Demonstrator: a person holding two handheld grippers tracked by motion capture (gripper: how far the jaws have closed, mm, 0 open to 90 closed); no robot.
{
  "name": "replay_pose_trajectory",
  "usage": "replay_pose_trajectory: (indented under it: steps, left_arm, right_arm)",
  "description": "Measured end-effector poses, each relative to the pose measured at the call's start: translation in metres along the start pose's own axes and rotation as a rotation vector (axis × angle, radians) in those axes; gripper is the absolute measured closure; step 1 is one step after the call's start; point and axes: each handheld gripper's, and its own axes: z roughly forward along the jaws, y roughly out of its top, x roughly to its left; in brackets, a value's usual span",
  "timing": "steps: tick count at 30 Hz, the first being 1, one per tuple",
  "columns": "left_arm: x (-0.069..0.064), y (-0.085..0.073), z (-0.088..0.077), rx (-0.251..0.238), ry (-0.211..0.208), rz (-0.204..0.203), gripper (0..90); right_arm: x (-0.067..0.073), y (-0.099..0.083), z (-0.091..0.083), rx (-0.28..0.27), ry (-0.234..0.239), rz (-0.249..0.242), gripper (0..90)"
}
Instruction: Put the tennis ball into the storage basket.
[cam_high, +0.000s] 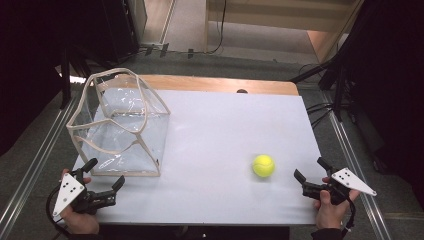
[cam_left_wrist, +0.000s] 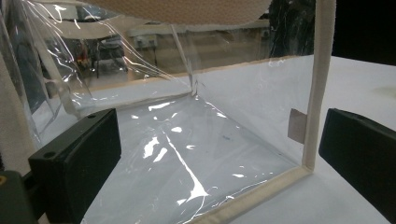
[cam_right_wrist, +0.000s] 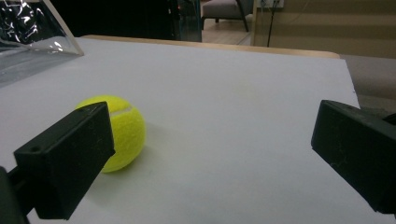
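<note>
Clear plastic bag (cam_high: 120, 125) w/ cream trim: standing open, far-left on table (cam_high: 220, 135). Yellow tennis ball (cam_high: 263, 165): resting near-right, well apart from bag.

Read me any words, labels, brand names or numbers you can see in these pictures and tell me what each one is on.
No readable text.
Tennis ball: its white seam shows, no brand print visible.
Clear bag: a small tab at its corner seam looks blank.
Left gripper and right gripper: plates bear holes, no markings.
</note>
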Motion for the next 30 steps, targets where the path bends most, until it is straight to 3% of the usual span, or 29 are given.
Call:
replay_pose_trajectory:
  steps: [7,13,20,30]
  left_arm:
    - [0.0,0.0,0.0,0.007,-0.004,0.006,0.0]
    - [0.0,0.0,0.0,0.006,0.001,0.004,0.0]
    - [-0.001,-0.001,0.0,0.006,0.001,0.008,0.0]
    - [-0.001,0.0,0.0,0.011,0.002,0.014,0.0]
  right_arm:
    - [0.0,0.003,0.001,0.023,0.003,-0.017,0.0]
    - [0.003,0.014,-0.002,0.017,0.047,-0.053,0.0]
    - [0.007,0.027,-0.002,0.059,0.049,-0.125,0.0]
    - [0.017,0.045,0.006,0.116,0.105,-0.206,0.0]
